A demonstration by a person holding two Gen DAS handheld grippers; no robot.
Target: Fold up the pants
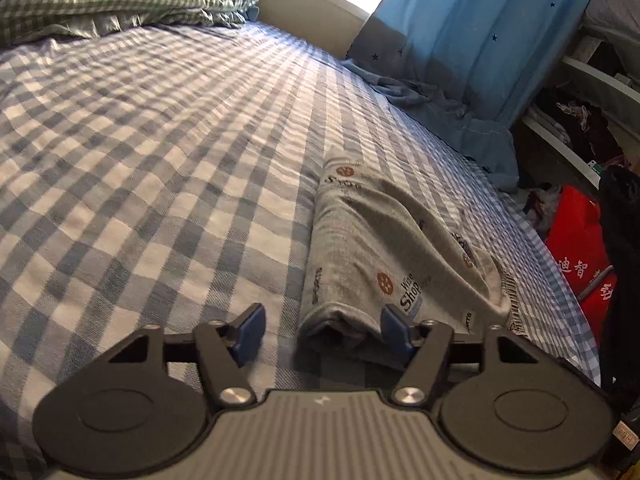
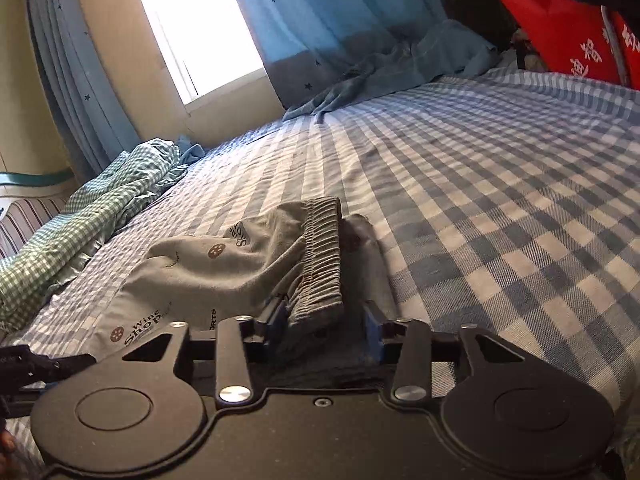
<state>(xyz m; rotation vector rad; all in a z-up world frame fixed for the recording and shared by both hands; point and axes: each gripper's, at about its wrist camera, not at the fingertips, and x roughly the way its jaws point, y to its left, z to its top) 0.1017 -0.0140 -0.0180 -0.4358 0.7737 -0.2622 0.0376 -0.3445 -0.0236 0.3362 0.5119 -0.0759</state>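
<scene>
Checked bedsheet point(image 1: 140, 160), folded grey pants point(image 1: 380, 240)

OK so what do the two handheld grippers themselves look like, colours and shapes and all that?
Both are matte black. Each has two round disc-shaped housings at the base, angular link arms fixed with silver pivot bolts, and two short fingers with blue pads. The left gripper sits on a grey ribbed plate; the right gripper sits on a plain dark plate with a small screw. No cables or sleeves are visible.
</scene>
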